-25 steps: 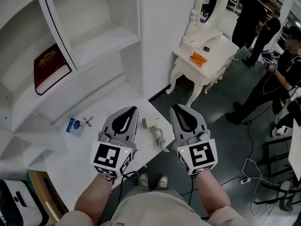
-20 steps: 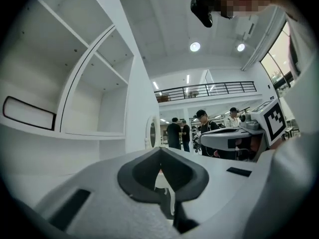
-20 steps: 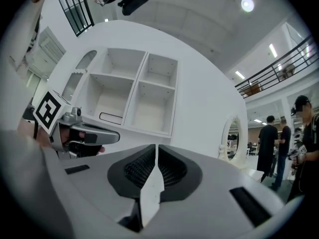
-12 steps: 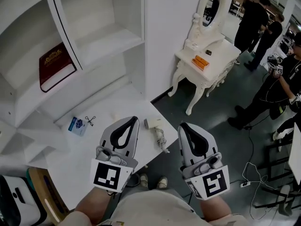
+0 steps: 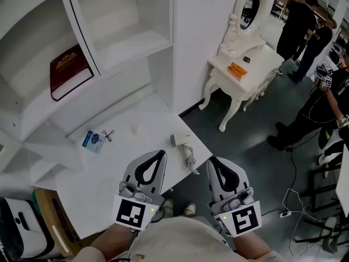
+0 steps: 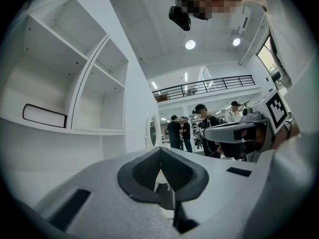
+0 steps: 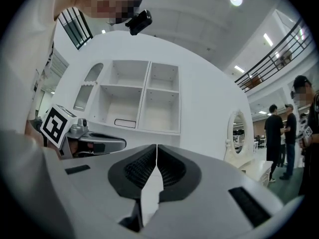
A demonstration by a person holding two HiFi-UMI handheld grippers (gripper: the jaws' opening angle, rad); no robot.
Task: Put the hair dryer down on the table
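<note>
Hair dryer (image 5: 180,141) on table (image 5: 82,190), details too small, left tool (image 5: 161,153), right tool (image 5: 211,160) closed

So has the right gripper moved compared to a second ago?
Yes. The right gripper has pulled back toward the person: its tips, earlier past the hair dryer, now sit short of it.

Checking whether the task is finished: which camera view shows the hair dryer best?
The head view: the hair dryer lies on the white table, near its edge. Neither the left gripper view nor the right gripper view shows it; they look at shelves, wall and room.
</note>
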